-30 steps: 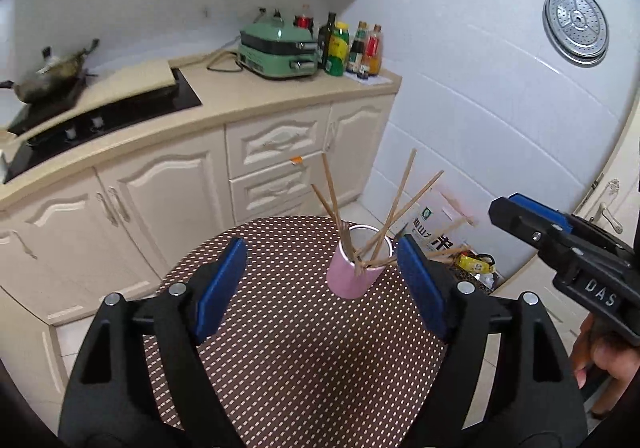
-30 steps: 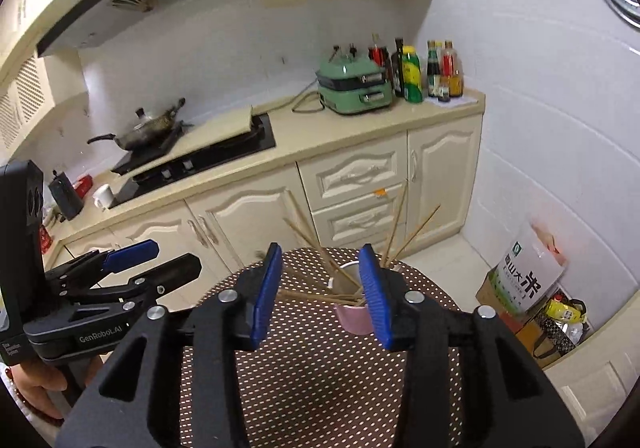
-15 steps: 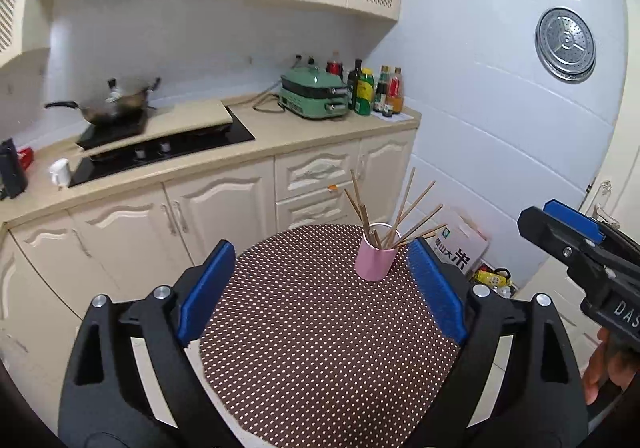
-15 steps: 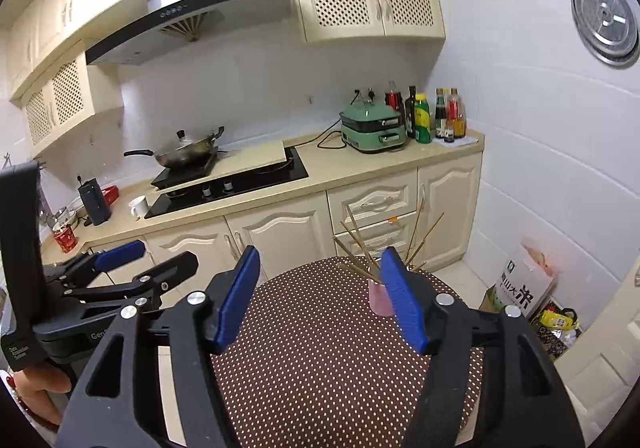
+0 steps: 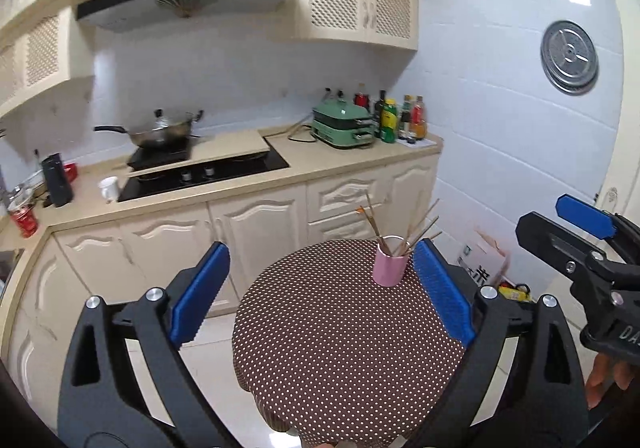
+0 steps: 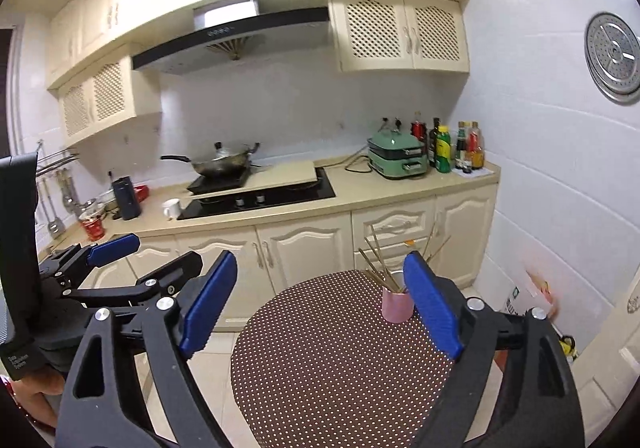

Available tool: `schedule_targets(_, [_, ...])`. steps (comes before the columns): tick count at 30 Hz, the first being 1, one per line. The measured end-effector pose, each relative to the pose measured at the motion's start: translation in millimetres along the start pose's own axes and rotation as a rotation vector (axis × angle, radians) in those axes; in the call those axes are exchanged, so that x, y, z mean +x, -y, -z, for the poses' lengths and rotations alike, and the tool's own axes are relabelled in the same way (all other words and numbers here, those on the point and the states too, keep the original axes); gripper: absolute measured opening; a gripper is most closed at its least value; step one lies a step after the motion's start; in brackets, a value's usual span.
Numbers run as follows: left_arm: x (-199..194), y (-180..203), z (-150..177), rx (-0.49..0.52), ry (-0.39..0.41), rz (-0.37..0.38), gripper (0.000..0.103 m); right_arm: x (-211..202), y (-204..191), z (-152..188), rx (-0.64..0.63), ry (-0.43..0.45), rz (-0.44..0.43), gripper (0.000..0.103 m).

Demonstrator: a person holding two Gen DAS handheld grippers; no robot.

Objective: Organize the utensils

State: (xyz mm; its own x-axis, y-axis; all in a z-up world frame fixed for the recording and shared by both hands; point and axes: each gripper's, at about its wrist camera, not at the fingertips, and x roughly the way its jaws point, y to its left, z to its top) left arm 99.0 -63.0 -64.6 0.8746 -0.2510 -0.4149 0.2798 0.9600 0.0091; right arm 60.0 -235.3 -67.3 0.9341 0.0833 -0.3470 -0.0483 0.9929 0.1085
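A pink cup point(image 5: 389, 266) stands at the far right edge of a round brown dotted table point(image 5: 340, 352), with several wooden chopsticks point(image 5: 418, 226) fanning out of it. My left gripper point(image 5: 322, 290) hangs well back from the cup and above the table, its jaws opening with nothing between them. In the right wrist view the cup point(image 6: 396, 304) and chopsticks point(image 6: 375, 262) sit just left of my right pad. My right gripper point(image 6: 320, 308) is also set back, jaws opening and empty. Each gripper shows in the other's view: right point(image 5: 554, 226), left point(image 6: 146, 262).
Behind the table runs a cream counter point(image 5: 320, 163) with a black hob point(image 5: 208, 171), a wok point(image 5: 160, 129), a green appliance point(image 5: 344, 125) and bottles point(image 5: 400, 115). A printed bag point(image 5: 486, 264) sits on the floor by the white tiled wall on the right.
Both grippers have drawn back and risen away from the cup, which now looks smaller and farther. The right jaws have spread from narrow to wide; the left widened slightly.
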Motion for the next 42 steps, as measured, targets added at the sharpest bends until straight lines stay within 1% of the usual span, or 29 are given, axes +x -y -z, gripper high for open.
schedule_targets(2, [-13,5,1,-0.030,0.011,-0.032,0.092,-9,1,-1,-0.029,-0.007,-0.014,0.085])
schedule_targets(4, [-28,12,4,-0.038,0.029,-0.054,0.092,-21,2,-1,-0.050,0.006,-0.041,0.086])
schedule_targets(6, [-40,19,7,-0.042,0.040,-0.089,0.093,-30,3,1,-0.067,0.018,-0.051,0.086])
schedule_targets(9, [-61,27,12,-0.063,0.052,-0.122,0.093,-46,6,6,-0.086,0.020,-0.081,0.086])
schedule_targets(15, [-95,42,21,-0.070,0.069,-0.182,0.094,-74,12,11,-0.081,0.050,-0.119,0.086])
schedule_targets(17, [-108,46,23,-0.074,0.091,-0.204,0.094,-83,12,12,-0.089,0.060,-0.128,0.086])
schedule_targets(20, [-120,49,24,-0.082,0.099,-0.214,0.094,-94,10,12,-0.103,0.081,-0.133,0.089])
schedule_targets(22, [-129,51,26,-0.082,0.105,-0.229,0.094,-99,10,12,-0.105,0.092,-0.141,0.093])
schedule_targets(32, [-162,52,28,-0.091,0.161,-0.280,0.096,-125,4,10,-0.113,0.136,-0.172,0.095])
schedule_targets(42, [-180,45,29,-0.106,0.184,-0.318,0.096,-137,-7,12,-0.129,0.156,-0.197,0.095])
